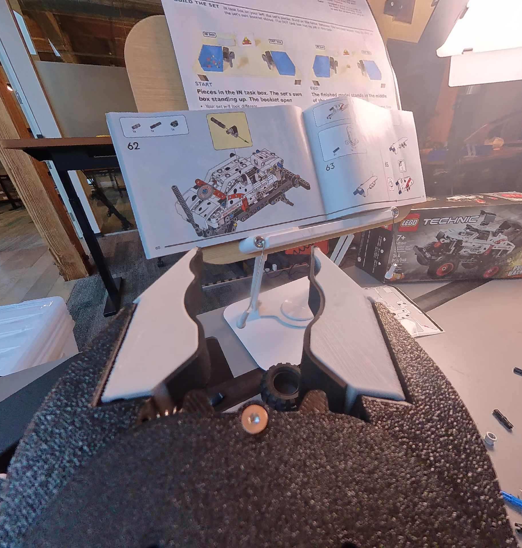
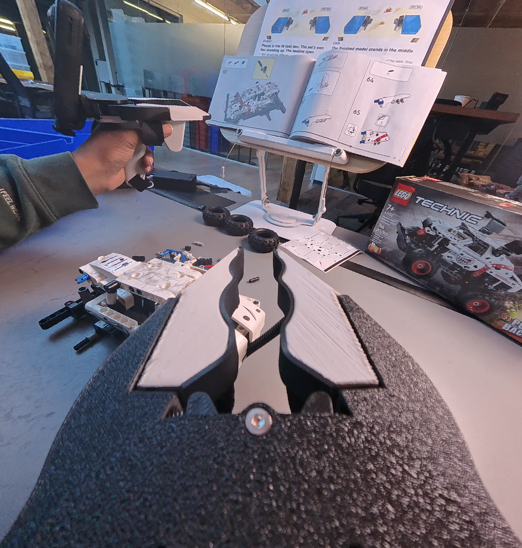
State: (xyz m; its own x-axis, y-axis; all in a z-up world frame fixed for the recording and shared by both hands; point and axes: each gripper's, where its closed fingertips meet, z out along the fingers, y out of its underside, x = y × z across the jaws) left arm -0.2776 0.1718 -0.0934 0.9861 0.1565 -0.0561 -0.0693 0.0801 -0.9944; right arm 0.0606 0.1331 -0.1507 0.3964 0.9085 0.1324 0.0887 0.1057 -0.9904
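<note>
We hold the left tongs [image 1: 255, 255] wide open and empty before the open white instruction booklet [image 1: 224, 178]. Our right tongs [image 2: 258, 252], slightly parted and empty, hover over a small black plastic pin [image 2: 254, 279] on the grey counter [image 2: 402, 341], near 3 black rubber tyres [image 2: 239, 224].

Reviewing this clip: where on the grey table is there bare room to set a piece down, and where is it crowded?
Free: the grey table between the toy set box and the right tool, holding only a small black pin; also the near-left stretch below the half-built white model. Crowded: around the loose small parts, three black tires and sticker sheet by the booklet stand.
</note>
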